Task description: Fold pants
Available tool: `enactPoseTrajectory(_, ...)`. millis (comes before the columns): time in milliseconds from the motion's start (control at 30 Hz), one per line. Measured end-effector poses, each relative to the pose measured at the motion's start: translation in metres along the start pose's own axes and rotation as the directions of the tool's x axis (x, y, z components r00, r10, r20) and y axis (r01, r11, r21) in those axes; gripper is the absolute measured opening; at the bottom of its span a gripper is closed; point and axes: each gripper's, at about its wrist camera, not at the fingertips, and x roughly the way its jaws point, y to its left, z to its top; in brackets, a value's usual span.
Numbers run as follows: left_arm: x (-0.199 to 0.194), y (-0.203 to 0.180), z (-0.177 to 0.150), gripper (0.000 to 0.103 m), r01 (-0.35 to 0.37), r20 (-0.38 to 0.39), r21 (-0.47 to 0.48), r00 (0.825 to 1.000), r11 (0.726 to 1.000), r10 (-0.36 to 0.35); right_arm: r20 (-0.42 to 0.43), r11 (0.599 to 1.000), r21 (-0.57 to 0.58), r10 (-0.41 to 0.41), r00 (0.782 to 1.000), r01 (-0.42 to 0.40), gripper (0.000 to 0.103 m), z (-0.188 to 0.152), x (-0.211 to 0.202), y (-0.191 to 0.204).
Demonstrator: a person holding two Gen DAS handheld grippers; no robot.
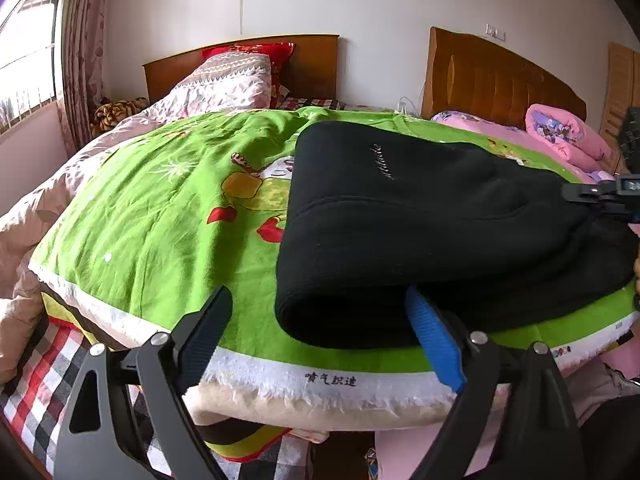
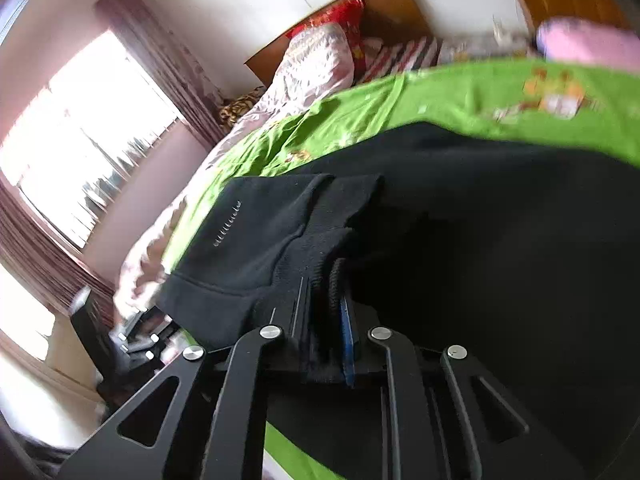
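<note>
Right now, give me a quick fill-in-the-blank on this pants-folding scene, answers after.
1. The pants are ____ in colour.
2. They lie on a ____ blanket.
3. The right gripper has its jaws ____ on the pants.
4. The left gripper has its jaws ____.

Answers: black; green; shut; open

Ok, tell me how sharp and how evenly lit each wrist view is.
Left wrist view: sharp, evenly daylit, fisheye bending the green blanket; black pants hold little detail. Right wrist view: motion-smeared and tilted, window blown out white, pants nearly featureless black.
</note>
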Motion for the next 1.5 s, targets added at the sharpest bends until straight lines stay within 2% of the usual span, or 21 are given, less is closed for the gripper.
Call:
enactPoseTrajectory(133,0.006,0.004,0.000,0.099,-0.010,-0.018,-0.024,1.000,1.000,0.010,-0.062,0.998,0.026,-0.057,0.996,0.059,0.013,-0.017,0.014,-0.017)
enactPoseTrajectory(200,0.006,0.004,0.002,0.100,-0.023,-0.028,-0.022,0.999,0.999,0.023,-0.059,0.997,0.081,-0.005,0.998,0.010,0.014,-0.020,0.013,-0.029)
enactPoseTrajectory(267,-0.003,0.001,0.007,0.100,-0.063,-0.024,0.004,0.998,0.998,0.063,-0.066,0.997,0.069,-0.029,0.997,0.034,0.024,-0.018,0.011,-0.027)
enactPoseTrajectory(300,-0.009,0.000,0.011,0.099,-0.074,-0.009,0.012,0.997,0.997,0.074,-0.078,0.997,0.057,-0.043,0.996,0.047,0.042,-0.017,0.009,-0.024)
enactPoseTrajectory(333,-0.018,-0.001,0.015,0.099,-0.078,0.016,0.018,0.997,0.997,0.078,-0.078,0.997,0.047,-0.059,0.995,0.062,0.080,-0.016,0.005,-0.020)
enactPoseTrajectory(367,-0.031,-0.004,0.023,0.099,-0.061,0.052,0.021,0.997,0.998,0.060,-0.063,0.995,0.028,-0.095,0.993,0.097,0.096,-0.015,-0.003,-0.015)
enactPoseTrajectory(433,-0.046,-0.006,0.033,0.100,-0.026,0.093,0.025,0.995,0.999,0.024,-0.027,0.996,0.013,-0.086,0.996,0.086,0.099,-0.017,-0.016,-0.011)
enactPoseTrajectory(500,-0.047,-0.011,0.038,0.101,-0.018,0.101,0.048,0.995,0.999,0.013,-0.031,0.998,0.053,-0.017,0.999,0.019,0.099,-0.020,-0.024,-0.014)
enactPoseTrajectory(600,-0.031,-0.008,0.034,0.101,-0.049,0.059,0.053,0.997,0.997,0.046,-0.110,0.994,0.106,0.005,0.994,0.006,0.099,-0.019,-0.009,-0.020)
enactPoseTrajectory(667,-0.026,-0.001,0.028,0.101,-0.052,0.036,0.037,0.998,0.998,0.051,-0.149,0.997,0.076,-0.018,0.989,0.030,0.099,-0.015,0.003,-0.016)
enactPoseTrajectory(700,-0.026,0.002,0.027,0.101,-0.049,0.033,0.032,0.998,0.998,0.048,-0.183,0.998,0.068,0.003,0.983,0.009,0.099,-0.011,0.010,-0.010)
enactPoseTrajectory(800,-0.034,0.017,0.022,0.101,-0.078,0.035,0.024,0.996,0.997,0.078,-0.292,0.990,0.055,0.143,0.946,-0.132,0.097,0.003,0.031,0.011)
enactPoseTrajectory(900,-0.041,0.032,0.016,0.101,-0.080,0.035,0.007,0.996,0.997,0.080,-0.331,0.977,0.105,0.209,0.920,-0.184,0.094,0.017,0.051,0.015)
enactPoseTrajectory(967,-0.042,0.038,0.010,0.101,-0.071,0.024,0.003,0.997,0.997,0.071,-0.299,0.975,0.134,0.209,0.931,-0.176,0.068,0.022,0.058,0.008)
enactPoseTrajectory(1000,-0.042,0.038,0.007,0.101,-0.070,0.017,0.005,0.997,0.998,0.070,-0.270,0.975,0.139,0.204,0.941,-0.171,0.038,0.022,0.057,0.005)
enactPoseTrajectory(1067,-0.039,0.036,0.001,0.101,-0.061,0.002,0.010,0.998,0.998,0.061,-0.174,0.965,0.173,0.227,0.958,-0.198,0.019,0.020,0.047,-0.004)
enactPoseTrajectory(1100,-0.037,0.035,0.000,0.101,-0.055,0.001,0.010,0.998,0.998,0.055,-0.115,0.955,0.187,0.255,0.960,-0.231,0.015,0.020,0.040,-0.007)
enactPoseTrajectory(1167,-0.033,0.029,0.001,0.101,-0.030,-0.002,0.014,1.000,0.999,0.030,-0.079,0.958,0.179,0.241,0.967,-0.224,0.014,0.025,0.033,-0.004)
enactPoseTrajectory(1267,-0.024,0.012,0.006,0.101,-0.010,-0.012,0.059,1.000,0.998,0.011,-0.045,0.975,0.079,0.214,0.976,-0.210,0.013,0.040,0.023,0.023)
enactPoseTrajectory(1367,-0.008,0.001,0.014,0.101,-0.039,-0.035,0.091,0.999,0.995,0.042,-0.019,0.977,0.032,0.210,0.977,-0.210,0.013,0.052,0.016,0.038)
enactPoseTrajectory(1500,0.012,0.011,0.022,0.102,-0.060,-0.081,0.049,0.995,0.997,0.063,0.021,0.977,0.001,0.215,0.976,-0.215,0.013,0.066,0.003,0.050)
